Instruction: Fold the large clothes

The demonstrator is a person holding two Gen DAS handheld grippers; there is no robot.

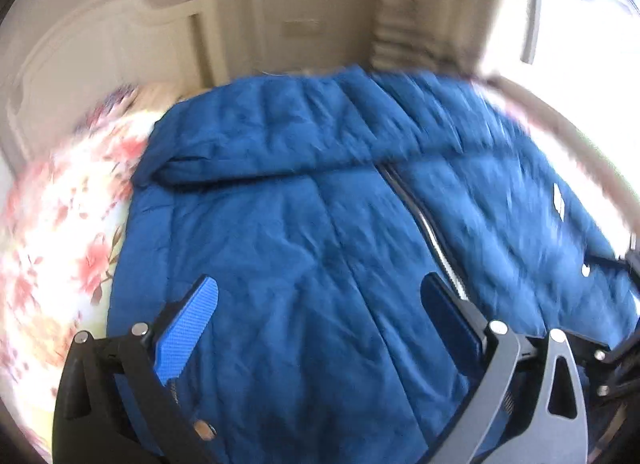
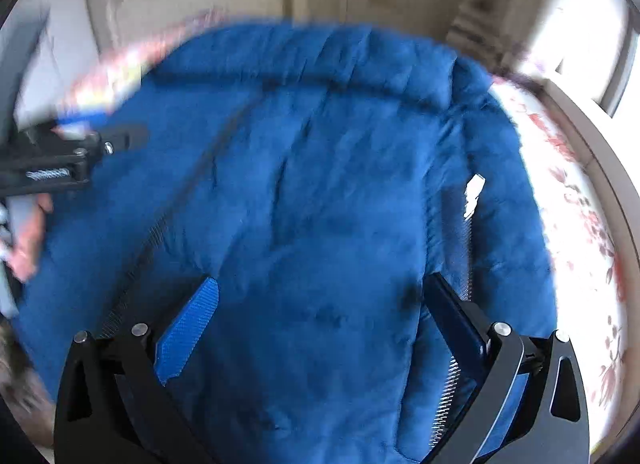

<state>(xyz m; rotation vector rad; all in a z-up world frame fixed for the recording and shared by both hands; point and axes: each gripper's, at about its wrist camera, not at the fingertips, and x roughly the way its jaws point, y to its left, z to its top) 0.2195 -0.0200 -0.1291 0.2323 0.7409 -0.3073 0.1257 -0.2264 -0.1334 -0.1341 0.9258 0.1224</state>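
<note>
A large blue padded jacket (image 1: 320,224) lies spread on a floral bedsheet (image 1: 60,224), zipper (image 1: 432,232) running down its middle, one sleeve folded across its upper part. My left gripper (image 1: 320,296) hovers just above the jacket, open and empty, blue pads wide apart. In the right wrist view the same jacket (image 2: 320,184) fills the frame. My right gripper (image 2: 320,296) is open and empty above it. The left gripper (image 2: 112,140) and the hand holding it show at the left edge there. Both views are motion-blurred.
A white headboard (image 1: 80,44) stands at the far left, a beige wall behind the bed. A bright window (image 1: 580,4) is at the right. The floral sheet (image 2: 580,204) shows right of the jacket, with the bed's edge beyond it.
</note>
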